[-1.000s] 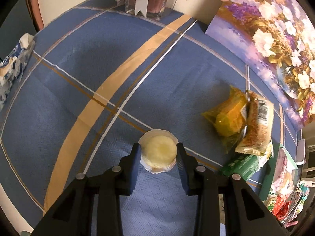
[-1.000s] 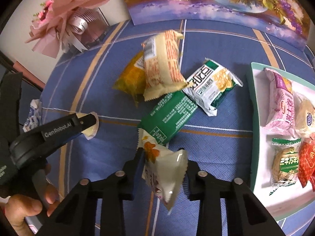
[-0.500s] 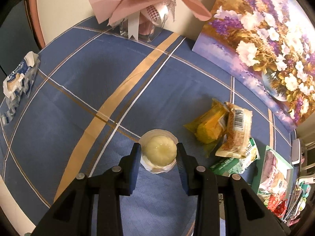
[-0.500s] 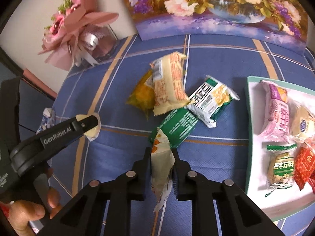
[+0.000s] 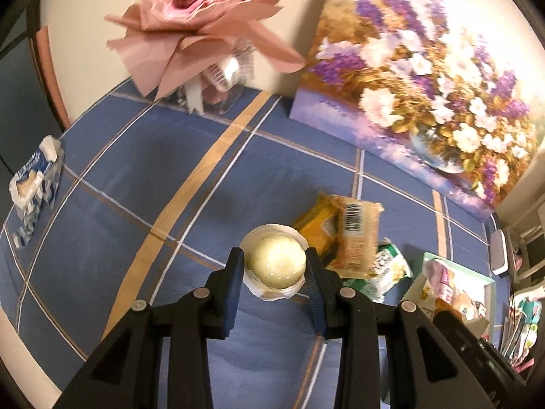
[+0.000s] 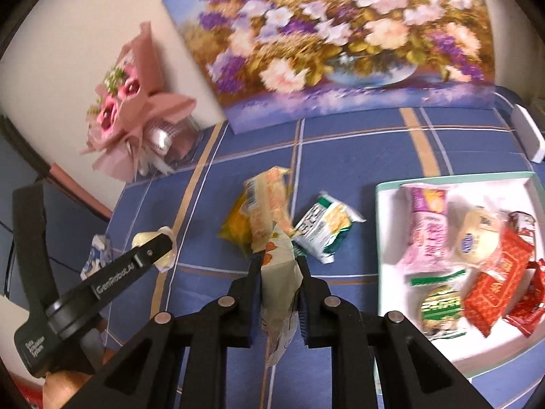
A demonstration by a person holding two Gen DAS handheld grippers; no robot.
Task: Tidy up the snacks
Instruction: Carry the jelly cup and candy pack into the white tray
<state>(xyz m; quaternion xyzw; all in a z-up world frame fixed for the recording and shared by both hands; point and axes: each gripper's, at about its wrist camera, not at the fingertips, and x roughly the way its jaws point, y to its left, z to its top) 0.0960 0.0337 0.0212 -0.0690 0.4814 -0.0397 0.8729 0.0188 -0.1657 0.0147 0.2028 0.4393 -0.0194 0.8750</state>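
Note:
My left gripper (image 5: 275, 266) is shut on a round pale-yellow jelly cup (image 5: 275, 261) and holds it above the blue tablecloth; it also shows in the right wrist view (image 6: 155, 242). My right gripper (image 6: 278, 266) is shut on a cream snack packet (image 6: 277, 279) with orange print, held upright above the cloth. Loose snacks lie ahead: a yellow packet (image 6: 235, 226), an orange-and-cream packet (image 6: 267, 204) and a green-and-white packet (image 6: 322, 226). A white tray (image 6: 385, 238) with a green rim at the right holds several snacks.
A flower painting (image 6: 340, 41) leans against the back wall. A pink bouquet (image 6: 133, 109) stands at the back left. A blue-and-white packet (image 5: 34, 184) lies at the table's left edge. A white device (image 6: 526, 133) sits at the far right.
Both grippers have risen and tilted up, so the wall and painting fill more of the views. The right gripper closed on the cream packet and lifted it. The left still holds the jelly cup.

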